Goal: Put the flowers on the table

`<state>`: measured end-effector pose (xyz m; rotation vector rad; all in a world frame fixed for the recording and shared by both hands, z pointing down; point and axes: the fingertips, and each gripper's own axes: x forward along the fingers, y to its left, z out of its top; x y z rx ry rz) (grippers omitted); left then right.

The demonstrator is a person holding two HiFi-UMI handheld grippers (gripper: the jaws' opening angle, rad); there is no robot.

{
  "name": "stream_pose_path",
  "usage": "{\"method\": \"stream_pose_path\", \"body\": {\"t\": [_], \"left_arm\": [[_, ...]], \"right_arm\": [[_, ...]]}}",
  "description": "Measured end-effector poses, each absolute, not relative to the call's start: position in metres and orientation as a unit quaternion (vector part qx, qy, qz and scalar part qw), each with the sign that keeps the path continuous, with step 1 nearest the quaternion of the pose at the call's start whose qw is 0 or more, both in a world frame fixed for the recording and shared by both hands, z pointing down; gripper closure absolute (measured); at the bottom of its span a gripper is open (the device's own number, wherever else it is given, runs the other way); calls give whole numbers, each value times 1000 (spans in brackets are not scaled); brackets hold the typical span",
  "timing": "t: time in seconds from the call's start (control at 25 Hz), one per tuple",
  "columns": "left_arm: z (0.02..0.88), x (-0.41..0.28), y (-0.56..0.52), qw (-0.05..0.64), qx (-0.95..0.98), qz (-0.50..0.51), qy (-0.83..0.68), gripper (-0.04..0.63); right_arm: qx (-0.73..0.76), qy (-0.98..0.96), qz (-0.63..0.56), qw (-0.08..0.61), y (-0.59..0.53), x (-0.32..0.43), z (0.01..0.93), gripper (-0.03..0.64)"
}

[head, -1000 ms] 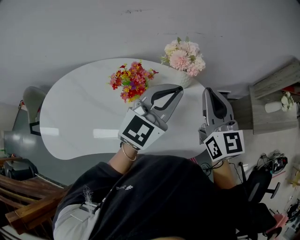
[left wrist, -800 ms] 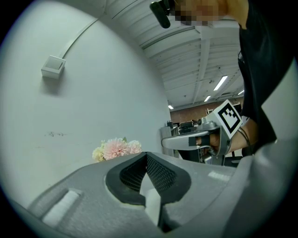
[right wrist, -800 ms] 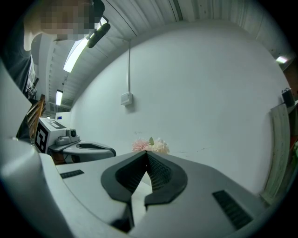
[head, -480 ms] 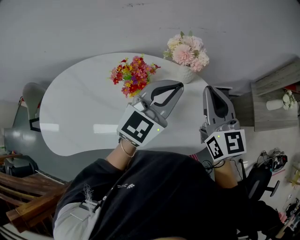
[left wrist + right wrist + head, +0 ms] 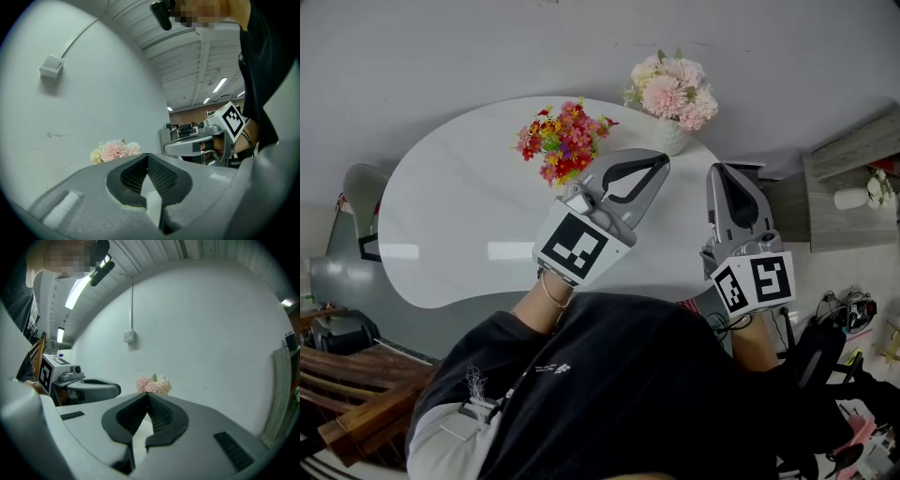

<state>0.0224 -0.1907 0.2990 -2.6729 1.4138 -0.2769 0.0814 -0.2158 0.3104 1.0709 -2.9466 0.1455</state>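
Two items on table [image 5: 459, 216]: pink flowers [image 5: 672, 92], red flowers [image 5: 561, 141]; likely light, crushable, I'd grip stems; my left gripper [image 5: 659, 161] and right gripper [image 5: 718, 172] closed, empty.

Soft, even indoor light, fairly bright, with weak shadows. The glossy white counter [image 5: 441, 216] returns two pale glare patches left of the left claw [image 5: 661, 161]. In that claw's view, ceiling strip lights [image 5: 219, 86] glow above and to its right. Both gripper views bulge heavily, their corners black; the claw body nearest the lens is blurred, the wall [image 5: 211, 333] beyond sharper.
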Motion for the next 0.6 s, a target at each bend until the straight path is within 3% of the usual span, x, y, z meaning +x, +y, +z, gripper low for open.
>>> {"method": "stream_pose_path", "body": {"t": [0.6], "left_arm": [[297,21,-192,67,-886,-105,447,598]], "right_arm": [[335,-941,43,18,-212,79,316,606]]}}
